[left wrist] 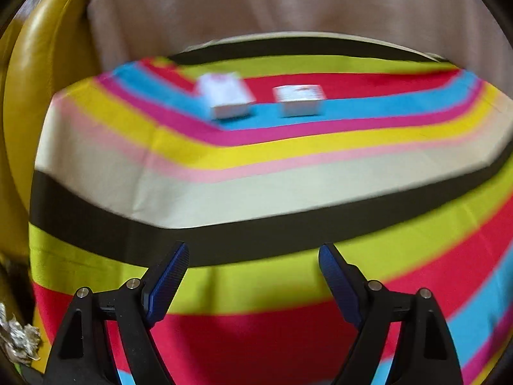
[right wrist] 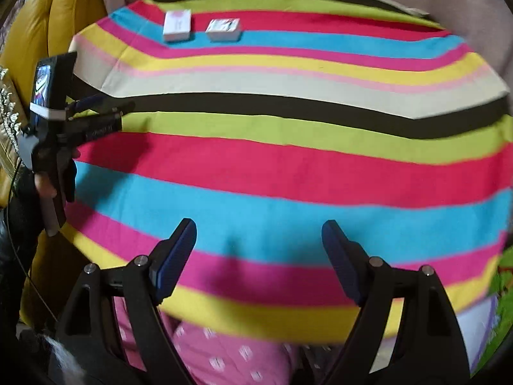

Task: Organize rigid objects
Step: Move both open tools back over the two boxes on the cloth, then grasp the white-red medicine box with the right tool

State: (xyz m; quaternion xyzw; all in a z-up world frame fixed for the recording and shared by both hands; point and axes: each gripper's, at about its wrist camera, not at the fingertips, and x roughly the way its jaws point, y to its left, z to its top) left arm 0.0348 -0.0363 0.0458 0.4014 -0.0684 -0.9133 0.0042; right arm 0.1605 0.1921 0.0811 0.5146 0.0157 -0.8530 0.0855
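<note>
Two boxes (right wrist: 177, 25) (right wrist: 223, 29) side by side at 11 o'clock on striped bench (right wrist: 288, 166), unreached; left gripper (left wrist: 253, 276) and right gripper (right wrist: 259, 250) wide open, empty, ready for pickup.

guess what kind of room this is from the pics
Probably a home living room: a mustard-yellow leather sofa beside a table under a bright multicolour striped cloth, with two small white cardboard boxes on it.

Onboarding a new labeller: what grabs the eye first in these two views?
The loud striped tablecloth fills both views. Two small white boxes sit side by side, slightly apart, near its far edge. Both grippers are open and empty: the right gripper low over the near edge, the left gripper at the cloth's left side.
</note>
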